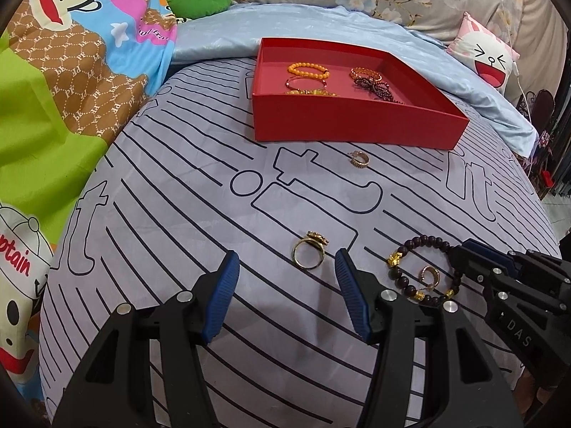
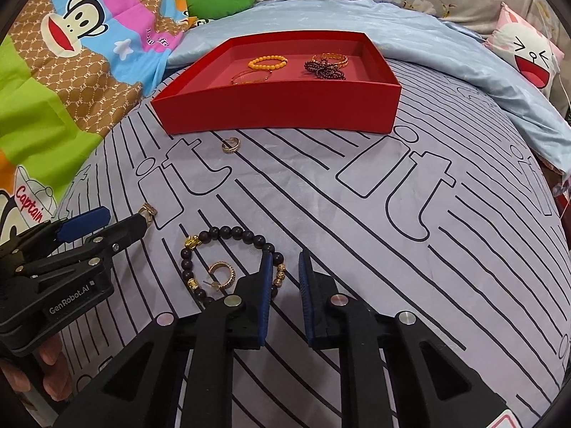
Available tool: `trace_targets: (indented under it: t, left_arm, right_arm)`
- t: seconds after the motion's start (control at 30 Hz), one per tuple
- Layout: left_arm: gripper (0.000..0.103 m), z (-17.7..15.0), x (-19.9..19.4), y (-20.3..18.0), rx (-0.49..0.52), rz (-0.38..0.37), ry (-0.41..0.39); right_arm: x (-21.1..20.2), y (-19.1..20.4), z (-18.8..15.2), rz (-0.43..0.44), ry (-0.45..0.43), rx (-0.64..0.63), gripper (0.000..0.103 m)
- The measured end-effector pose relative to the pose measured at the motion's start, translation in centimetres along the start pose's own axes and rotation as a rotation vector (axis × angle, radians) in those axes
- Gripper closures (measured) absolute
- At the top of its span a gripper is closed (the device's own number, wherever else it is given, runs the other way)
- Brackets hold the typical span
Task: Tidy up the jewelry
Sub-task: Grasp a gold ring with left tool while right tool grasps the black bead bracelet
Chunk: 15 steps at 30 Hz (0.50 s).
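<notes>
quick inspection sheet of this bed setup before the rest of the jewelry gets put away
surface: striped bedsheet
job's things: red box holds orange bracelet and dark beaded piece; loose: ring, earring near box, dark bracelet, second earring inside its loop
clutter: nothing seen
grippers: left hand-held gripper open, ring between its fingers; right hand-held gripper narrow around dark bracelet beads, small gap visible
cables: thin white cord, far right
surroundings: cartoon blanket, blue quilt, cushion

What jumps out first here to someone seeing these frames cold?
The red box at the back of the striped sheet, already holding bracelets. Nearer, the right gripper straddles the dark beaded bracelet, whose loop encircles a gold hoop earring. The left gripper is open around a gold ring.
</notes>
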State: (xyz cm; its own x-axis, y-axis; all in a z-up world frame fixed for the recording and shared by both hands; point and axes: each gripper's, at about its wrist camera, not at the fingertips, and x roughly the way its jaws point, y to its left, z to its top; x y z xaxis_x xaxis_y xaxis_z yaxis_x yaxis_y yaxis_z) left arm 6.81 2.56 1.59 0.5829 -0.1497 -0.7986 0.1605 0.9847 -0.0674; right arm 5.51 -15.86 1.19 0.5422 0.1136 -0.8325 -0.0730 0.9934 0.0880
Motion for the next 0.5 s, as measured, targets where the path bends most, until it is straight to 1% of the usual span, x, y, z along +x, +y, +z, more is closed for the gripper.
trace_targets:
  t: [0.03, 0.07, 0.33, 0.5]
  left_arm:
    - [0.050, -0.1, 0.0, 0.0, -0.001, 0.001, 0.002]
    - [0.050, -0.1, 0.1, 0.0, -0.002, 0.002, 0.003]
    - [0.050, -0.3, 0.3, 0.3, -0.009, 0.006, 0.010]
    - [0.050, -0.2, 0.6, 0.1, 0.003, 0.011, 0.010]
  right_arm:
    - [0.0, -0.1, 0.0, 0.002, 0.001, 0.002, 0.093]
    - [0.0, -0.1, 0.0, 0.001, 0.003, 0.004, 0.096]
    - [-0.3, -1.0, -0.4, -0.009, 0.000, 0.022, 0.096]
    - [-0.5, -1.5, -0.6, -0.011, -0.001, 0.031, 0.096]
